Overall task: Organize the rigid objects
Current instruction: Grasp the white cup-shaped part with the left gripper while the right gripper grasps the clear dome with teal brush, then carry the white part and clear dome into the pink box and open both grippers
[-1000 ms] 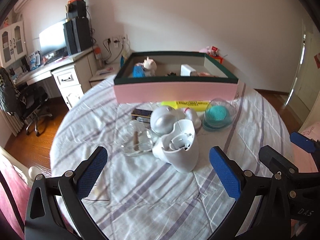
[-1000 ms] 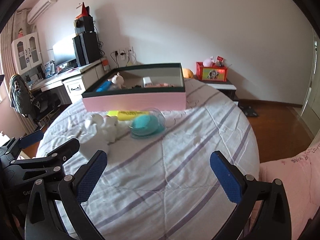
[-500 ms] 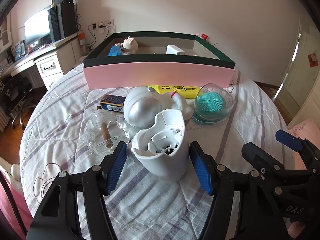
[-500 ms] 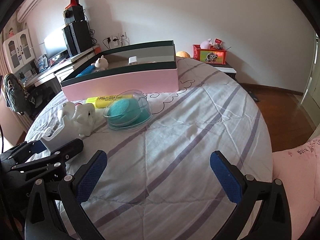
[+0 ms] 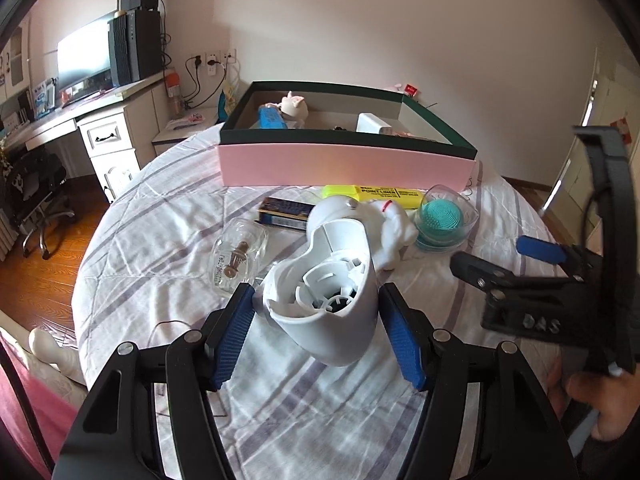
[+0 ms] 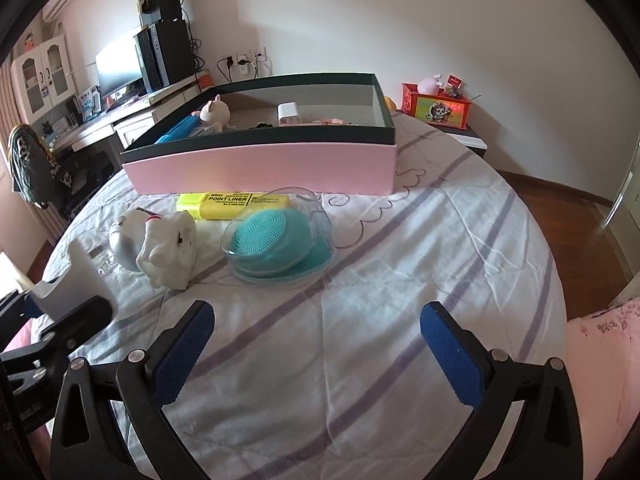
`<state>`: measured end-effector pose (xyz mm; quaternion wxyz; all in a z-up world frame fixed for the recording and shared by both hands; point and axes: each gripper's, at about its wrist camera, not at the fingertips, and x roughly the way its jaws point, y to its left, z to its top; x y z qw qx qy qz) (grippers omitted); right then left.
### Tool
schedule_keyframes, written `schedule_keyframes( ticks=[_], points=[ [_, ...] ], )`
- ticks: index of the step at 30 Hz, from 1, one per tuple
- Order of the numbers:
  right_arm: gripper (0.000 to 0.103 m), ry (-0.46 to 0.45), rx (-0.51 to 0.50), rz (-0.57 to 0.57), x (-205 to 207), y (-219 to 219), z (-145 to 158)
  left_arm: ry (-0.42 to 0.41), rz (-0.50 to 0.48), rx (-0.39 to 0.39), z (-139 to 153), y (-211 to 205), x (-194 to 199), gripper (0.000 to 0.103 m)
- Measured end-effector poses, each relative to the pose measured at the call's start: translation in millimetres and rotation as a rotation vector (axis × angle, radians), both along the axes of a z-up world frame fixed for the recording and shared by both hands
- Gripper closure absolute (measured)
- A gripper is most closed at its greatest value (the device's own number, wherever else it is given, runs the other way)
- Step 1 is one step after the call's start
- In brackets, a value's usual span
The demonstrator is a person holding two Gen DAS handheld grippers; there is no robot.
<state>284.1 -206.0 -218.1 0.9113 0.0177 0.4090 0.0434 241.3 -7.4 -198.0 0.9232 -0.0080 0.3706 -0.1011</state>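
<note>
My left gripper [image 5: 318,332] is shut on a white plastic shell [image 5: 328,304] with ribbed insides, held a little above the striped table. Behind it lie a clear bottle [image 5: 239,255], a dark blue box [image 5: 285,211], a white toy figure [image 5: 384,224], a yellow Point Liner box [image 5: 376,193] and a teal brush under a clear dome [image 5: 442,222]. The pink and green tray [image 5: 344,162] stands at the back with several items inside. My right gripper [image 6: 316,344] is open and empty, above bare cloth in front of the teal brush [image 6: 276,244].
The round table [image 6: 400,320] drops off to wood floor on the right. A desk with a monitor [image 5: 86,54] and a chair [image 5: 36,184] stand at the left. A red box [image 6: 438,108] sits on a side stand behind the tray.
My left gripper has closed on the white shell and lifted it slightly. My right gripper has moved forward toward the teal brush, still open.
</note>
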Motion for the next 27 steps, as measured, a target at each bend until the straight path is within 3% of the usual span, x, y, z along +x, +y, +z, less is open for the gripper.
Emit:
schedule_keyframes(
  ticks=[11, 13, 14, 16, 22, 27],
  points=[
    [0.000, 0.087, -0.008, 0.061, 55.1, 15.3, -13.4, -0.001, 0.048, -0.020, 2.0, 28.6, 0.8, 0.038],
    [0.003, 0.088, 0.008, 0.068, 59.1, 15.3, -14.4, -0.002, 0.051, -0.018, 1.5, 30.0, 0.9, 0.038],
    [0.013, 0.084, 0.011, 0.074, 58.9, 15.2, -13.6, 0.002, 0.054, -0.019, 1.1, 30.1, 1.8, 0.038],
    [0.028, 0.076, 0.014, 0.085, 56.4, 15.8, -12.7, 0.002, 0.056, -0.020, 1.6, 31.4, 1.8, 0.038],
    [0.028, 0.041, 0.050, 0.069, 33.7, 8.2, -6.0, -0.021, 0.055, -0.022, 11.7, 31.3, -8.0, 0.038],
    [0.028, -0.058, 0.126, 0.051, -7.2, 2.8, 20.1, -0.095, 0.053, -0.008, 36.0, 20.9, -20.5, 0.038]
  ],
)
